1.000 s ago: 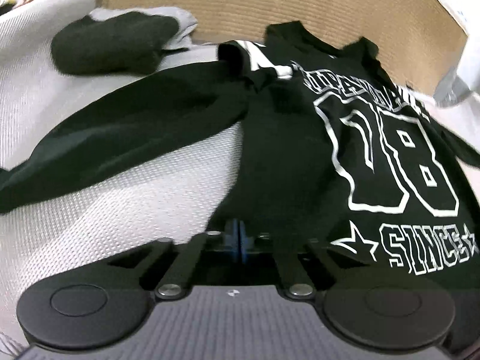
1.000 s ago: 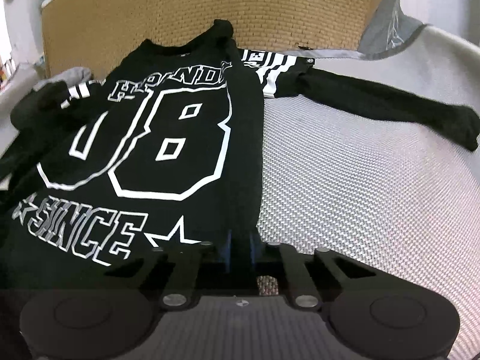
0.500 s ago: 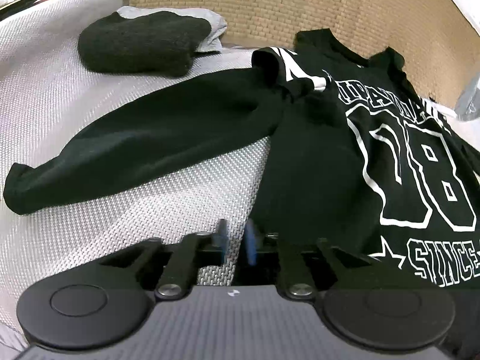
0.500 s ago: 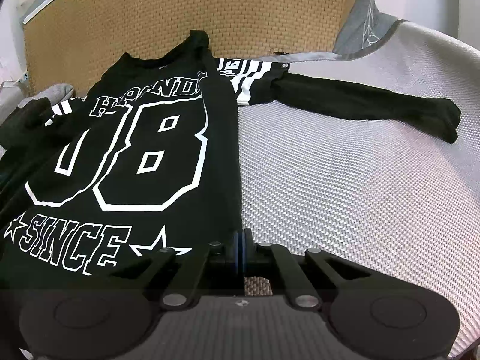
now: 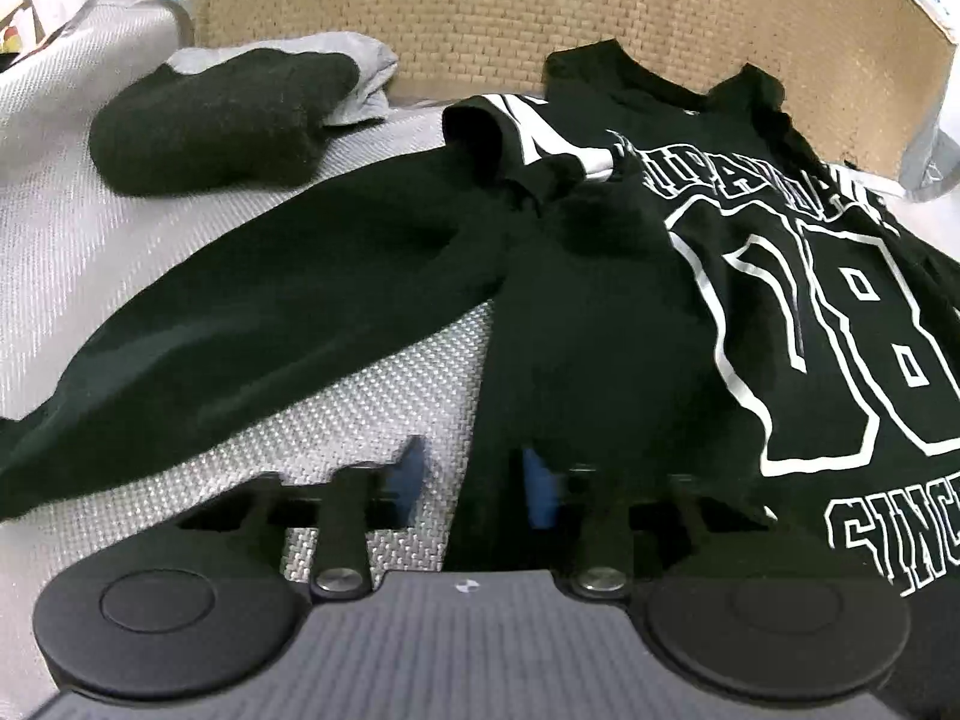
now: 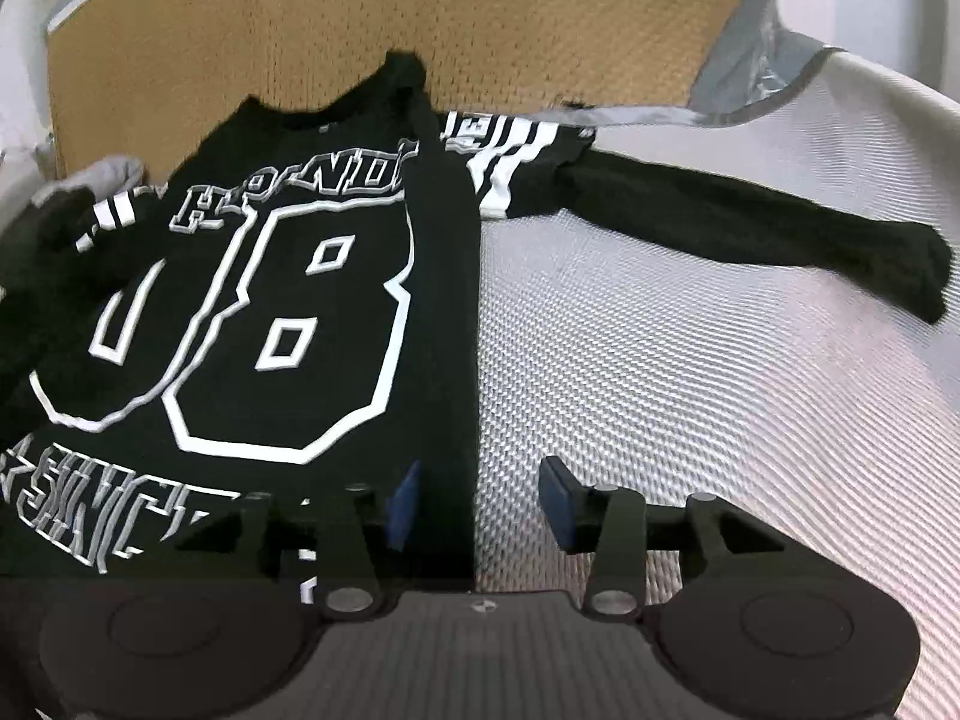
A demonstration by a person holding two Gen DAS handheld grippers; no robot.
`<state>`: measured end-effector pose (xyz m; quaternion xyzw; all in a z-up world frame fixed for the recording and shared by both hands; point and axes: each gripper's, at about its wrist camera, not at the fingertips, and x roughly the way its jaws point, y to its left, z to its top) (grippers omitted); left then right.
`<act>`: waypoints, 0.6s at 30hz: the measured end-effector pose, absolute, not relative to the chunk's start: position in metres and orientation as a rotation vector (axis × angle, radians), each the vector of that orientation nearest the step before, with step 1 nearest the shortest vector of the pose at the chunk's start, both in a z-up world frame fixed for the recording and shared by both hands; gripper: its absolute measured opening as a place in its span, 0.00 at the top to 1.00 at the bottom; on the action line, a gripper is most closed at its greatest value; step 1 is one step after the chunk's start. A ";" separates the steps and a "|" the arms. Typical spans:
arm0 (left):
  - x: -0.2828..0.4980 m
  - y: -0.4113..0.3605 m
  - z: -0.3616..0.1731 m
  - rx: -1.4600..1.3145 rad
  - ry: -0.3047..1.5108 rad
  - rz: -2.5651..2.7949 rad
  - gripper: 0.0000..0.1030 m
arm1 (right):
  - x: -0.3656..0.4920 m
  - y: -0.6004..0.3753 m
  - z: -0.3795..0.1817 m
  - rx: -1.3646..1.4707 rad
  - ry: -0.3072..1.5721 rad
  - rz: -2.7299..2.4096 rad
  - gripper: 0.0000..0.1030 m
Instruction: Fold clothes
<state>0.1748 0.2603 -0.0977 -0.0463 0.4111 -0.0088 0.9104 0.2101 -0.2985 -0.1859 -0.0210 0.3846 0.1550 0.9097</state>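
Both let go since a moment ago. Left gripper (image 5: 471, 483) apart now, fingers either side of the black jersey's (image 5: 600, 330) left hem edge, not pinching. Right gripper (image 6: 480, 501) just opened wide over the right hem edge. Jersey flat on the grey woven mattress (image 6: 690, 390), collar against the tan headboard (image 6: 420, 6), sleeves spread out.
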 end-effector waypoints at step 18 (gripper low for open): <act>0.167 0.277 -0.088 -0.111 0.866 0.022 0.65 | 0.212 -0.314 -0.180 0.052 0.738 0.294 0.84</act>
